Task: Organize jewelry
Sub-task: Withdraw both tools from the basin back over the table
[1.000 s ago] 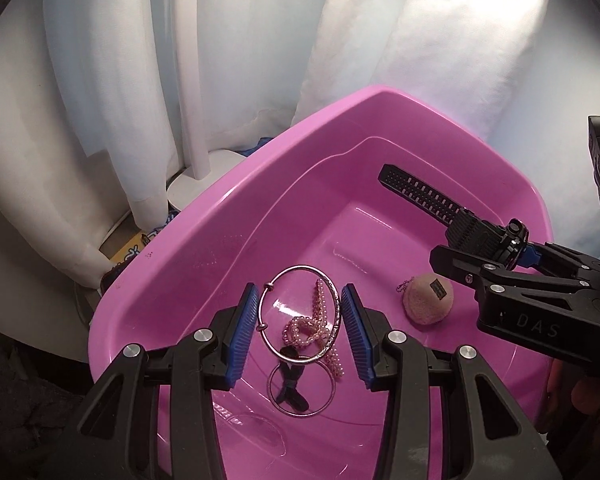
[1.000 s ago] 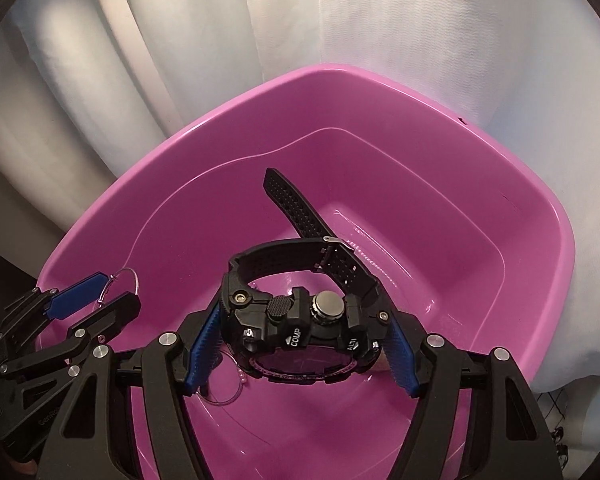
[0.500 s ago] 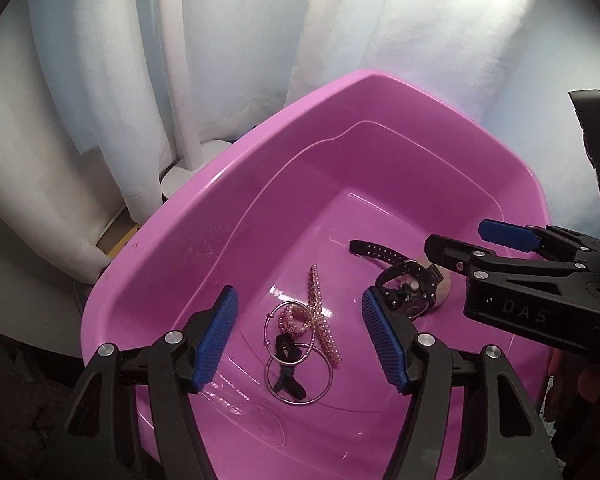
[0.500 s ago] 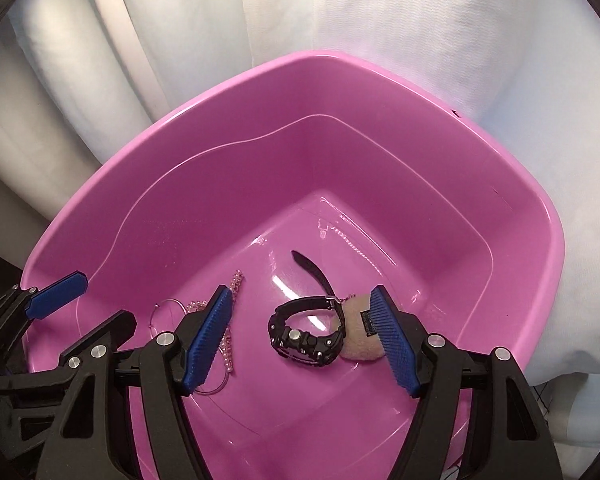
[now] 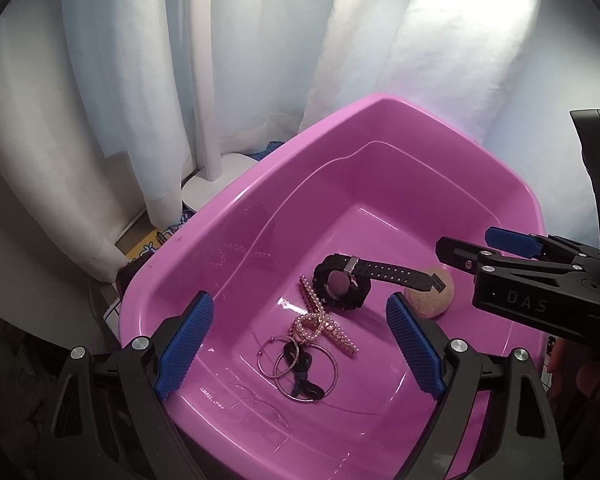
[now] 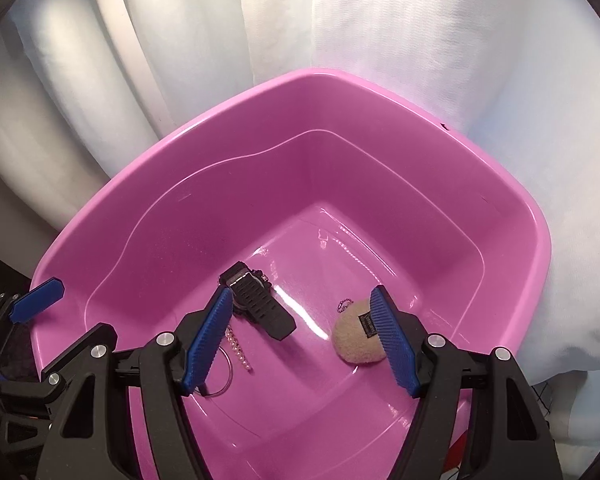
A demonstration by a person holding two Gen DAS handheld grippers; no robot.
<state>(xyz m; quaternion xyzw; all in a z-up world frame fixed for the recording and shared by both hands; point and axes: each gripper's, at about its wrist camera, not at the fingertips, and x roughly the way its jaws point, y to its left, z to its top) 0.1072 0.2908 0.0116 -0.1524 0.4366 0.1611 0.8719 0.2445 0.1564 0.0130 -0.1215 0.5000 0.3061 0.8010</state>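
Left tongs (image 5: pixel 298 338) gape wide, just opened, nothing gripped, above hoop earrings (image 5: pixel 296 364) and pearl strand (image 5: pixel 326 324) on the pink tub (image 5: pixel 236 216) floor. Black watch (image 5: pixel 342 286) mid-floor; beige pouch (image 5: pixel 430 294) right. Right tongs (image 6: pixel 302 342) open, empty.

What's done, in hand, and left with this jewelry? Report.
Done: black watch, pearl hair clip, hoop rings and fuzzy beige pouch lie in the pink basin. In hand: nothing; left gripper, jaws just opening, and right gripper are empty. Left: no loose jewelry visible outside.
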